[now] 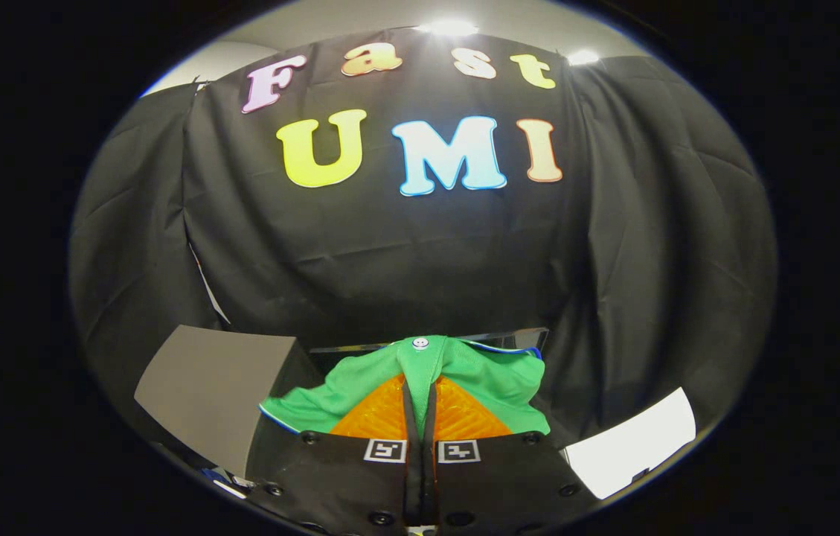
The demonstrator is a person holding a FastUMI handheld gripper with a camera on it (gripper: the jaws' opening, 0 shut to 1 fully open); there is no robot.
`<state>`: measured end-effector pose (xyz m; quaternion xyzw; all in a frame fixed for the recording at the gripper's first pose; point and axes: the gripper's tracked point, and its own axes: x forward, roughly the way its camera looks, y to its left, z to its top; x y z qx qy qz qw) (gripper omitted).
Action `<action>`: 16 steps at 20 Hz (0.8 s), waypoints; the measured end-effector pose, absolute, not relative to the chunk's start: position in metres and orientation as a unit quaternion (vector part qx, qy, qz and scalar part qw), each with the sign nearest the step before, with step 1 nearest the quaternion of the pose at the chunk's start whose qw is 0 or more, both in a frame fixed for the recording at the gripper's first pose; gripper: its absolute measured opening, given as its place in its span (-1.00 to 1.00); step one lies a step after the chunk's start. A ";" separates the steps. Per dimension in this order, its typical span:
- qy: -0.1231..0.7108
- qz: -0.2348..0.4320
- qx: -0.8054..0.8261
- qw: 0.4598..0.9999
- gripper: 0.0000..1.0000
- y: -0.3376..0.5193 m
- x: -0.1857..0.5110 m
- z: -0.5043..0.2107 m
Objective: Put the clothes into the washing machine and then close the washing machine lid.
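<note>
Gripper view: a flat grey panel (pixel 215 387), possibly a lid, angles up left of the tool (pixel 420 394); what it belongs to is hard to make out. At centre, the tool's fingers are pressed together on a fold of soft green garment (pixel 494 380), blue-piped at its edges, with a small round snap showing at the top. Its lower part is hidden behind the fingers. Creased black cloth hangs beyond. A smooth white surface (pixel 632 447) lies to the right, partly cut off.

Black screwed tool (pixel 420 387) with square markers
</note>
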<state>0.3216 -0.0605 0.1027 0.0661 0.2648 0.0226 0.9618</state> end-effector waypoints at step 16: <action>0.362 0.042 0.065 0.929 -0.97 -0.066 0.334 -0.044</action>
